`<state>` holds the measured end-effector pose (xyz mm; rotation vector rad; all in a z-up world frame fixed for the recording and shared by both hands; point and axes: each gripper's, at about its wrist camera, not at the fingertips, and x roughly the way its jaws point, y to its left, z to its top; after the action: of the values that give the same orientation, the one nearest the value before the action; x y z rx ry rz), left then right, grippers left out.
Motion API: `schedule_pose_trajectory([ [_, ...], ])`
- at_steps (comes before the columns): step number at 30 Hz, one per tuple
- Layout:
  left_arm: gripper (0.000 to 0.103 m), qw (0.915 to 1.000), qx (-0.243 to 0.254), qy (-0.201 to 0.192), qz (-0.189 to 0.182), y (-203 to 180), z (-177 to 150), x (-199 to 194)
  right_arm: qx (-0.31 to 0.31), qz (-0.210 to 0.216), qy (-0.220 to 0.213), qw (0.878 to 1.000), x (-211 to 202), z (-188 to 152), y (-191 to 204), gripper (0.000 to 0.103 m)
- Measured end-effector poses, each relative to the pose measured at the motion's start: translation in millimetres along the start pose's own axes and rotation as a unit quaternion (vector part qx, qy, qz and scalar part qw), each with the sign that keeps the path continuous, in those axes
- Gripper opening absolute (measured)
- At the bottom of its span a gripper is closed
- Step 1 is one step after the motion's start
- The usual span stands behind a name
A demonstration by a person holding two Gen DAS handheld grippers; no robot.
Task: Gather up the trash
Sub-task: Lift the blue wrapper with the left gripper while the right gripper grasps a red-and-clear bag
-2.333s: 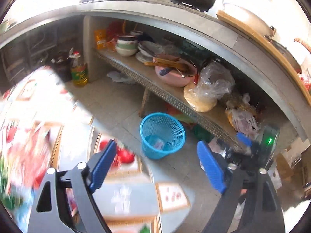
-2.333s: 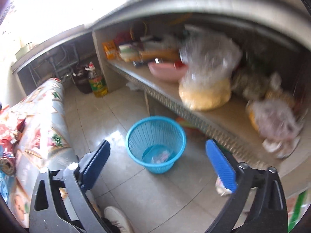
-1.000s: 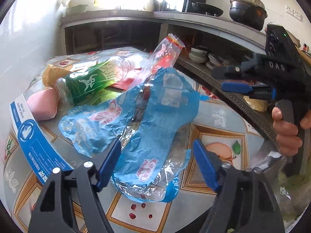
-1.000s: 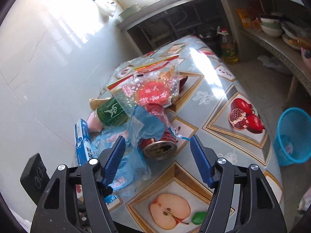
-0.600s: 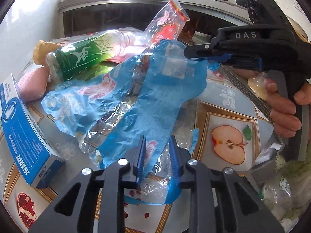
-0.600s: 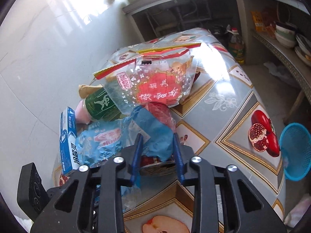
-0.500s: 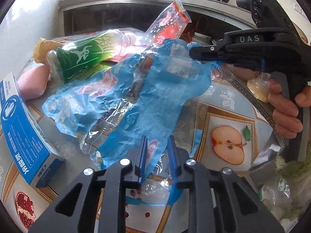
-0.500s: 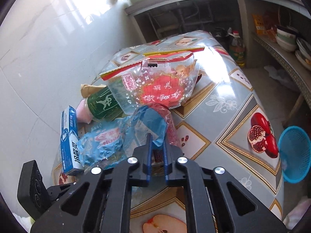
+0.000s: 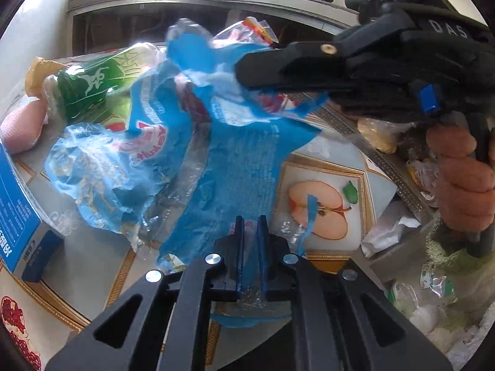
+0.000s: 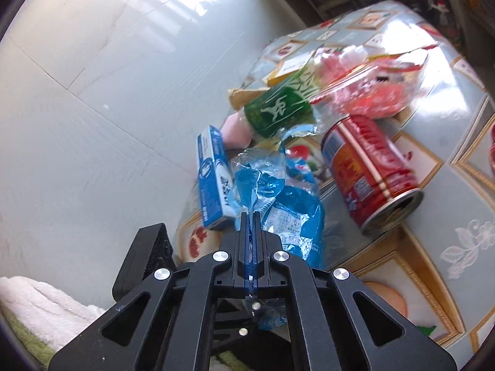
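Note:
A crumpled blue plastic wrapper (image 9: 235,160) lies stretched over the fruit-patterned tablecloth (image 9: 328,167). My left gripper (image 9: 250,220) is at its near edge, jaws closing, with the film pinched between the blue pads. My right gripper (image 10: 249,216) is shut on the wrapper's (image 10: 287,213) far end and holds that end up off the table; the left wrist view shows it from the side, gripper (image 9: 244,74) clamped on the film. A red can (image 10: 368,167) lies on its side just right of the wrapper.
A green-labelled bottle (image 10: 278,108), a clear red snack bag (image 10: 365,89), a blue box (image 10: 213,179) and a pink lump (image 9: 18,126) crowd the table near the tiled wall. A person's hand (image 9: 461,179) grips the right tool. A white towel (image 10: 40,303) lies below.
Both grippers went from wide open to shut on the blue wrapper. The right one has pulled its end up and aside, which uncovers the red can.

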<state>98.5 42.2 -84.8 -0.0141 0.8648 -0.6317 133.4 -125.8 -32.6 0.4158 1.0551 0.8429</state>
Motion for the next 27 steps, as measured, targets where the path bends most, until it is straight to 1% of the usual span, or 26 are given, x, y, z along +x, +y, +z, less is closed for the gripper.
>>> schedule_pose_trajectory([
  [1,0.008,1.0,0.004,0.001,-0.007,-1,0,0,0.008,0.008,0.012,1.0,8,1,-3,0.0],
  [2,0.008,0.9999,0.01,0.002,-0.013,-3,-2,0,0.014,0.006,0.022,1.0,15,2,-6,0.0],
  [5,0.008,0.9993,0.03,-0.002,-0.022,-10,-5,-4,0.037,-0.017,0.064,0.997,42,0,-21,0.0],
  [7,0.008,0.9989,0.042,-0.009,-0.017,-13,-7,-10,0.046,-0.032,0.086,0.995,56,-1,-29,0.0],
  [10,0.009,0.9978,0.063,-0.02,0.002,-14,-8,-21,0.06,-0.054,0.111,0.991,70,-3,-39,0.0],
  [12,0.018,0.9966,0.075,-0.023,0.024,-17,-12,-29,0.068,-0.054,0.117,0.989,72,-5,-42,0.0],
  [13,0.027,0.9956,0.082,-0.022,0.039,-16,-13,-33,0.071,-0.052,0.119,0.989,72,-5,-42,0.0],
  [14,0.032,0.9941,0.092,-0.02,0.054,-16,-15,-34,0.073,-0.051,0.12,0.989,72,-5,-43,0.0],
  [17,0.039,0.9894,0.118,-0.006,0.084,-16,-20,-35,0.082,-0.042,0.125,0.988,71,-8,-47,0.0],
  [20,0.041,0.9863,0.127,0.008,0.105,-6,-25,-35,0.092,-0.031,0.132,0.986,69,-8,-51,0.0],
  [22,0.041,0.9877,0.119,0.009,0.101,0,-26,-34,0.093,-0.028,0.137,0.986,70,-10,-52,0.0],
  [25,0.041,0.9906,0.103,0.001,0.09,7,-20,-28,0.093,-0.022,0.15,0.984,74,-10,-51,0.0],
  [27,0.042,0.9916,0.101,-0.006,0.08,11,-15,-25,0.092,-0.014,0.16,0.983,78,-11,-50,0.0],
])
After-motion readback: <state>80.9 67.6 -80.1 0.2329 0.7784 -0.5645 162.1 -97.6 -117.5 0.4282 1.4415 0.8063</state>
